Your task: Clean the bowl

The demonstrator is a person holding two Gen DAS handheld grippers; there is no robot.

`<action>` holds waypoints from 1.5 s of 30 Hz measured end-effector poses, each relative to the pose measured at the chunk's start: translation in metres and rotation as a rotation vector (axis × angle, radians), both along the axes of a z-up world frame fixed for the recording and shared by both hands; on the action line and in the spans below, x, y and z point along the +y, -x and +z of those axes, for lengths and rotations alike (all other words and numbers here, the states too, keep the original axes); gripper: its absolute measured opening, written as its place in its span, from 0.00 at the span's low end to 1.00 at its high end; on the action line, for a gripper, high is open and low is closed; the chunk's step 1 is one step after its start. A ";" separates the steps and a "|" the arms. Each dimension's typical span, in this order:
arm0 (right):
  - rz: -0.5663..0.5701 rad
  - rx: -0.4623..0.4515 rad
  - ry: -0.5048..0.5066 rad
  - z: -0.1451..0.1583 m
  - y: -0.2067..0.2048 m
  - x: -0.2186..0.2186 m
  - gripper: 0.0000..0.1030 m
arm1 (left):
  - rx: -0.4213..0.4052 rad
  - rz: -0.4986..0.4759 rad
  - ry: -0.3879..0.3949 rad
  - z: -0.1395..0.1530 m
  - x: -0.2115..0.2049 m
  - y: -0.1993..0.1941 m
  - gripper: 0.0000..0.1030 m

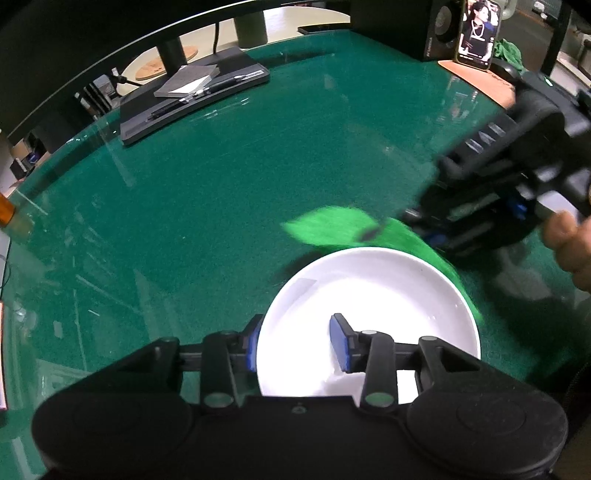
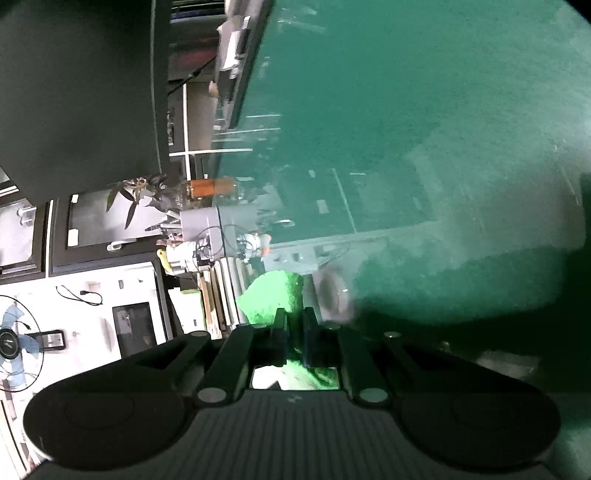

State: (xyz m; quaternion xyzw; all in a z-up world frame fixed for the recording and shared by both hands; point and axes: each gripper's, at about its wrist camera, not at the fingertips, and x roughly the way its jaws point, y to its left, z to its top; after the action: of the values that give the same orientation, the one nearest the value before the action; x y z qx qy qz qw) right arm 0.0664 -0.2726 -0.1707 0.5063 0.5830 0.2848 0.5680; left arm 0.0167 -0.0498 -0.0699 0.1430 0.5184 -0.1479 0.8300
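And there was the white bowl point(image 1: 369, 317), sitting low on the green table point(image 1: 221, 192), right up against the left gripper point(image 1: 299, 341). Its jaws stood apart, straddling the near rim: one blue pad outside the wall, the other pad inside over the white floor of the bowl. Whether the pads actually pressed the rim, the left wrist view could not say.

Over on the far side, the right gripper point(image 1: 421, 229) came in tilted from the upper right, blurred, with a hand point(image 1: 572, 254) wrapped behind it. It had a bright green cloth point(image 1: 332, 225) in its grip, the cloth streaming out just past the bowl's far rim and trailing down along the right edge. Touching the rim or just above it? Too smeared to call.

From the right wrist view, the right gripper point(image 2: 294, 325) had its jaws drawn close together, clamped on that same green cloth point(image 2: 273, 291), which stuck out beyond the fingertips.

Further back on the table, a dark tray point(image 1: 192, 99) carried a notebook point(image 1: 186, 81) and pens, and a phone point(image 1: 478, 33) stood propped upright at the far right, well apart from the bowl
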 end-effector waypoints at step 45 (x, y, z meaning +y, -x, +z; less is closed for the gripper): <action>-0.054 0.000 -0.051 0.011 0.032 -0.026 0.07 | 0.062 -0.169 0.075 -0.014 -0.025 -0.001 0.91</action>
State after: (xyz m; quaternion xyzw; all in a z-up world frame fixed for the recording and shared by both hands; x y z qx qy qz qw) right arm 0.0348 -0.2983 -0.1594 0.5362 0.5615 0.2843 0.5624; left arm 0.0177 -0.0749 -0.0841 0.1505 0.5242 -0.2408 0.8029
